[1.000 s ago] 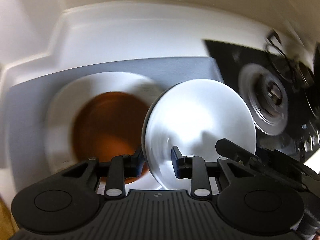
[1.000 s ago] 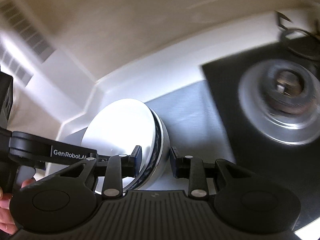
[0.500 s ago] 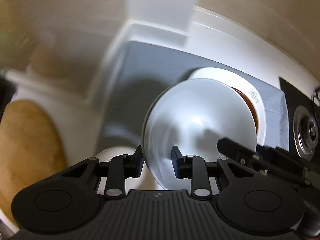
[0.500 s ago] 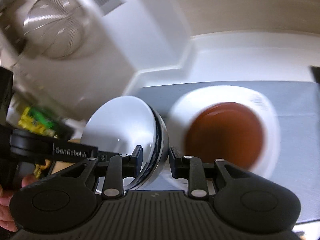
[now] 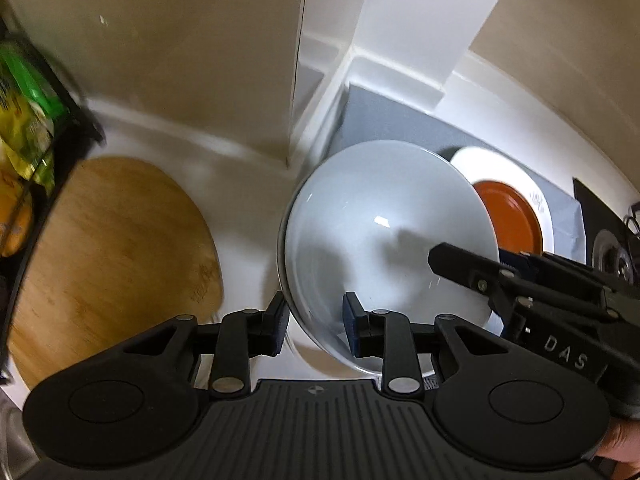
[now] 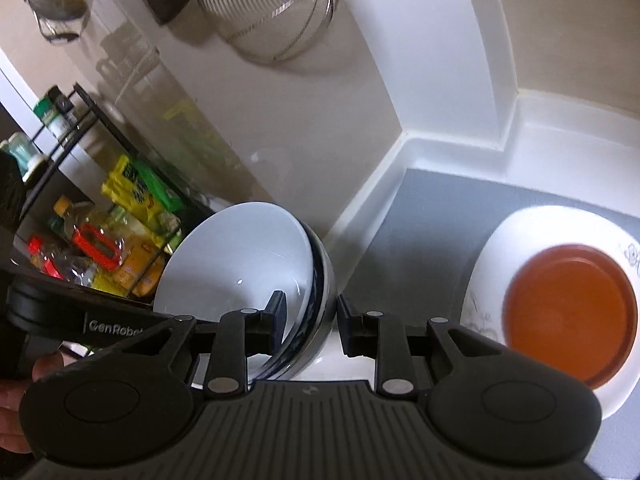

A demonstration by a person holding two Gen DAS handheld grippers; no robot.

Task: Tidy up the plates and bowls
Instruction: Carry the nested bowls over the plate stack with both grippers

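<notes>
So I've got both tongs on the same stack of white ceramic bowls, one pair on each side of the rim. My left tongs are clamped on the near edge, one pad outside the wall and one inside. My right tongs are clamped on the opposite rim, and in the left view you can see them reaching in from the right.

The stack is up in the air, tilted on edge, so I'm looking right into the top bowl. It's glossy and plain white inside with a small bright glint of light. From the right side you can see it's really a few nested bowls: there's a dark blue band and a pale outer wall stacked behind the top rim.

Below and to the right there's a grey mat on the white tabletop, and on it sits a wide white plate with a faint floral print carrying a smaller round orange-brown plate. The bowls hang well apart from that pile, near the corner where the white wall trim juts out.

Off to the left there's a rounded wooden cutting board lying flat, and a black wire rack full of yellow and green packets and bottles. A wire mesh strainer hangs on the wall above.
</notes>
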